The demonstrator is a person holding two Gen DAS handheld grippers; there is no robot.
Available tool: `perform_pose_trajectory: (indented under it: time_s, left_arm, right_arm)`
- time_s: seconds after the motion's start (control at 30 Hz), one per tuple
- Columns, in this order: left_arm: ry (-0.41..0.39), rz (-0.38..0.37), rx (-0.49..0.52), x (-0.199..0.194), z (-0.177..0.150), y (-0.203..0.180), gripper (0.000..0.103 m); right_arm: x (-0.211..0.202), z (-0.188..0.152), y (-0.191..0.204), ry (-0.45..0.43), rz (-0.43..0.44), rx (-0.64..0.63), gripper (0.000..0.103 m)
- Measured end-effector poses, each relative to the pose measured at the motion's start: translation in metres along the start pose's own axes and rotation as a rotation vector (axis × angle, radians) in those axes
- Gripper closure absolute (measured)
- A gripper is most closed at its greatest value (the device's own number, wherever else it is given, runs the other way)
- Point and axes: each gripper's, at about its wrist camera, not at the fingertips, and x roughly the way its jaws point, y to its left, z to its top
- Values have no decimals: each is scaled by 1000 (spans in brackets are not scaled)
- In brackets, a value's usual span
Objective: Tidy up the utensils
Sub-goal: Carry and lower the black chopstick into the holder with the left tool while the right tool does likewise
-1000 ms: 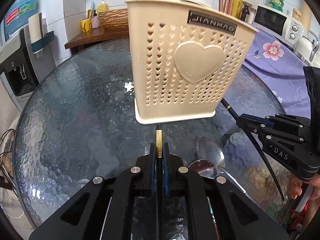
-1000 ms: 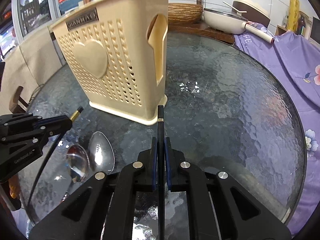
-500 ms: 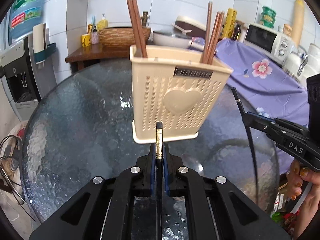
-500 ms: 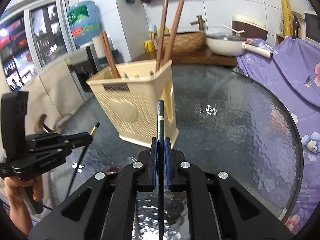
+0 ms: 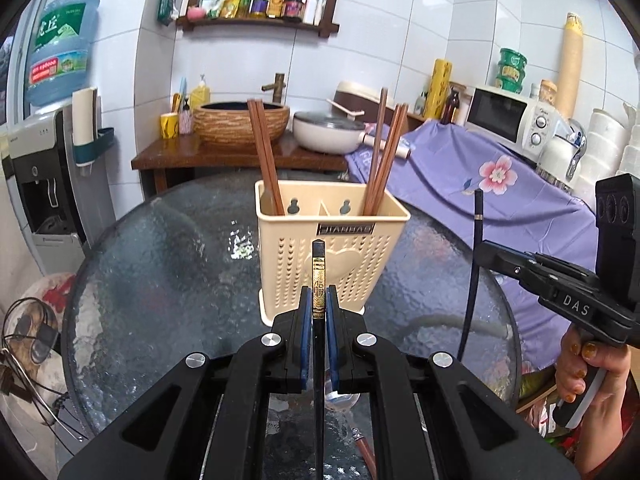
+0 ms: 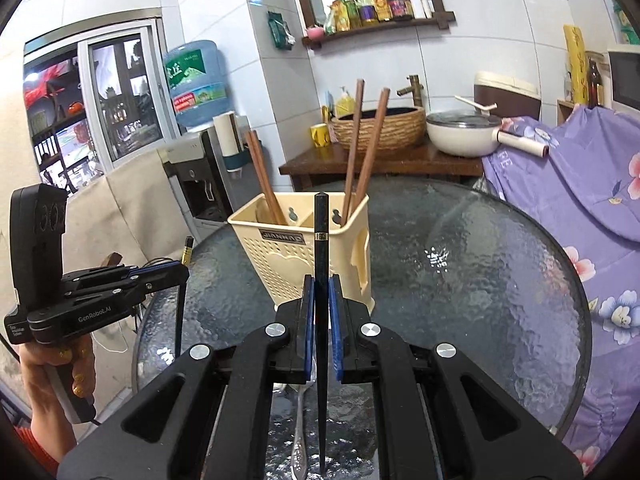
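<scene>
Each hand-held gripper, left (image 5: 319,312) and right (image 6: 321,300), is clamped on one black chopstick (image 5: 319,280), raised before the holder (image 5: 328,252) at frame centre. Tilt either and its tip could knock the brown chopsticks (image 5: 264,156) or miss the compartment.

1. My left gripper (image 5: 319,312) is now much higher and farther back from the cream utensil holder (image 5: 331,256). One second ago the holder filled the left view; now I see into its open top from above.
2. My right gripper (image 6: 321,312) has risen in the same way, and its black chopstick (image 6: 321,280) now stands almost upright before the holder.
3. The gold-tipped chopstick (image 5: 318,284) in my left gripper now sticks out farther past the fingertips.
4. The glass table (image 5: 160,280) is now far below, and the two spoons are almost hidden behind my grippers.
</scene>
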Motion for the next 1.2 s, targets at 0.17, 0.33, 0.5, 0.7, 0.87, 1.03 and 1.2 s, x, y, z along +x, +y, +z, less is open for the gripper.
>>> perform_pose_trajectory:
  time_s: [0.17, 0.33, 0.5, 0.7, 0.87, 1.03, 1.2]
  left_arm:
    - [-29, -1, 5, -11, 4, -4, 96]
    - [-54, -13, 1, -21, 9, -4, 96]
    - [-83, -9, 8, -31, 17, -5, 96]
    - [-109, -16, 22, -37, 30, -8, 96]
    - [-130, -16, 30, -41, 48, -5, 96]
    - [-152, -35, 32, -47, 68, -5, 96]
    - [-191, -64, 51, -61, 107, -9, 96]
  right_arm:
    - [-8, 3, 9, -18, 6, -25, 95]
    - [-13, 9, 13, -31, 13, -42, 95]
    - [-16, 20, 20, -45, 25, -61, 95]
    - [-13, 37, 30, -41, 38, -94, 95]
    - [-11, 54, 31, -33, 62, -95, 95]
    - [-13, 77, 32, -35, 104, -83, 95]
    - [-19, 119, 33, -66, 112, -74, 95]
